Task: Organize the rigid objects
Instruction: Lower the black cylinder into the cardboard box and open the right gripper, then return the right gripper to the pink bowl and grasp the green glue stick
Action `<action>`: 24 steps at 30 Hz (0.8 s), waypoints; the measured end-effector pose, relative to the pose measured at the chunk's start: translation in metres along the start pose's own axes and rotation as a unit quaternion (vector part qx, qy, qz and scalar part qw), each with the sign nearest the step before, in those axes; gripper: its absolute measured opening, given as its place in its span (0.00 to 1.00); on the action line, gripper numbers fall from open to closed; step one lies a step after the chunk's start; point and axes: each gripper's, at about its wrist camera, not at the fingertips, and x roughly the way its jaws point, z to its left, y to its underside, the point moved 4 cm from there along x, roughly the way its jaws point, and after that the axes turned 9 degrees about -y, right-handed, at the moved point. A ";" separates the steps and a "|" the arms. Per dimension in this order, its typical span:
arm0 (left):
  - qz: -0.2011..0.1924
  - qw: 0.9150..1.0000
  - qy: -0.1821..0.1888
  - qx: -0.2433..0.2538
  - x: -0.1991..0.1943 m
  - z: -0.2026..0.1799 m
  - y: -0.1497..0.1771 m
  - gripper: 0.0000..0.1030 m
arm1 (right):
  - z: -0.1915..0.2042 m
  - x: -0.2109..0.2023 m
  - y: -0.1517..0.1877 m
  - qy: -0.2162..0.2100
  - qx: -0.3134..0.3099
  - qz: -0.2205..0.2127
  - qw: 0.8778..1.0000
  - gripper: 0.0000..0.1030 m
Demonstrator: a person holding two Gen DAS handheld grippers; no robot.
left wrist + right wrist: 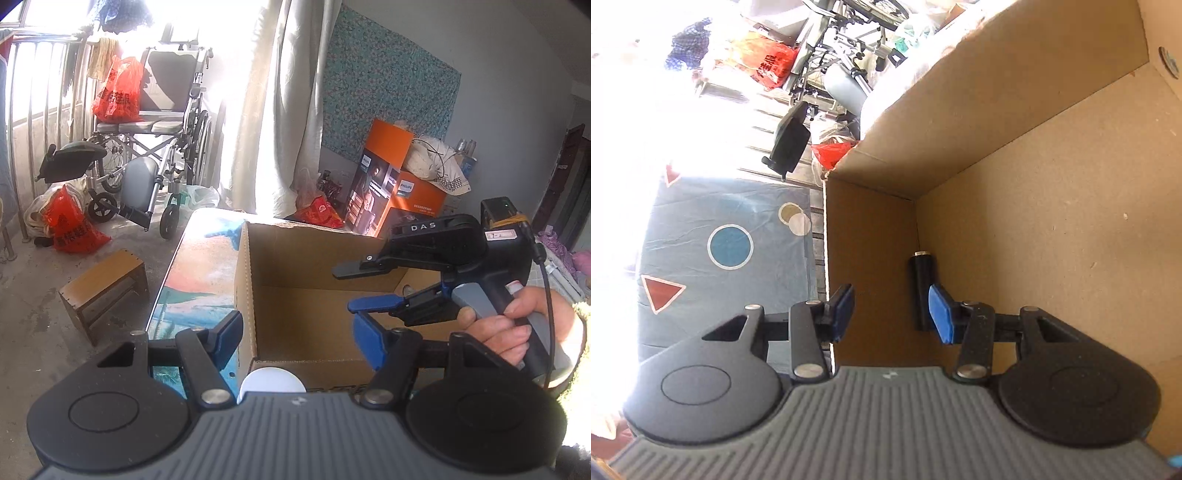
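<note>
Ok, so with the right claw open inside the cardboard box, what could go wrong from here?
The right claw sits open with one pad beside the black cylinder in the cardboard box; withdrawing could nudge or roll it. The left claw straddles the box's near edge, so a push forward might shove the box. The white round object beneath it could get knocked.

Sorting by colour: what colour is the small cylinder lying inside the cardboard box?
Black, with a silver metal end; the cylinder shows best in the right wrist view.

Black-and-grey ribbed claws (297, 334) with blue pads (941, 314); perhaps a fuzzy yellowish cuff (576, 332).
</note>
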 end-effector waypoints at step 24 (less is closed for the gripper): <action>0.085 0.985 0.067 0.133 -0.008 -0.093 0.113 0.69 | -0.101 -0.213 0.193 0.071 -0.121 -0.151 0.978 0.47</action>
